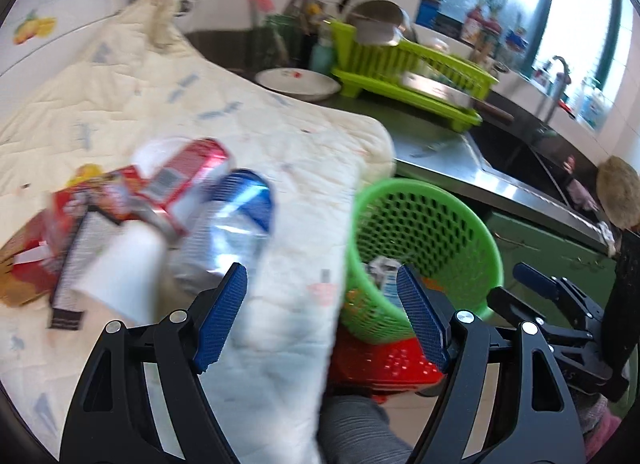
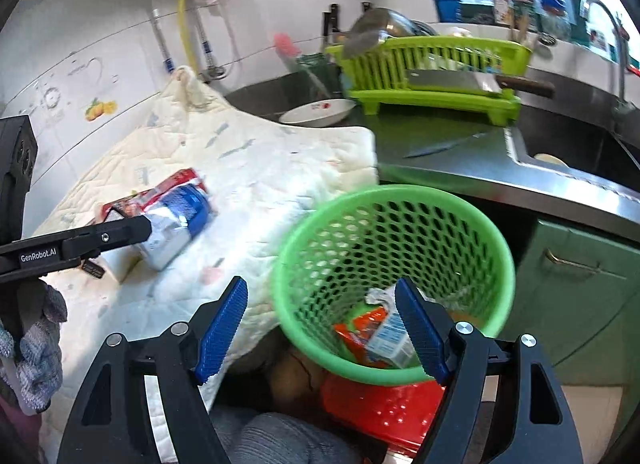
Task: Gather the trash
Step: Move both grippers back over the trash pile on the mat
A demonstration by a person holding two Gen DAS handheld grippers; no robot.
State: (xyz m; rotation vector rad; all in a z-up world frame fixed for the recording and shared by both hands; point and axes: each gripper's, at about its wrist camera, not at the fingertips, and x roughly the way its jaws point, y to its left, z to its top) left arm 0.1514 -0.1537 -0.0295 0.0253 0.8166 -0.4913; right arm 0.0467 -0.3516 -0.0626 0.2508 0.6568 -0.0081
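Note:
Trash lies on a quilted white cloth (image 1: pixel 248 115): a red carton (image 1: pixel 188 175), a crushed blue-and-silver wrapper (image 1: pixel 236 215) and a white paper cup (image 1: pixel 124 268). My left gripper (image 1: pixel 322 304) is open and empty, just right of that pile and over the cloth's edge. One of its fingers (image 2: pixel 120 232) shows in the right wrist view, beside the blue-and-silver wrapper (image 2: pixel 180 219). A green mesh basket (image 2: pixel 400 232) stands right of the cloth, holding a small carton (image 2: pixel 390 338) and an orange wrapper (image 2: pixel 360 328). My right gripper (image 2: pixel 322 316) is open and empty above the basket's near left rim.
The basket stands on a red stool (image 2: pixel 384 408). Behind it a steel counter carries a knife (image 2: pixel 444 147), a white plate (image 2: pixel 316 111) and a green dish rack (image 2: pixel 432 75) with a cleaver (image 2: pixel 452 81). A sink (image 2: pixel 580 151) lies right. A person's grey-clad knee (image 2: pixel 272 440) is below.

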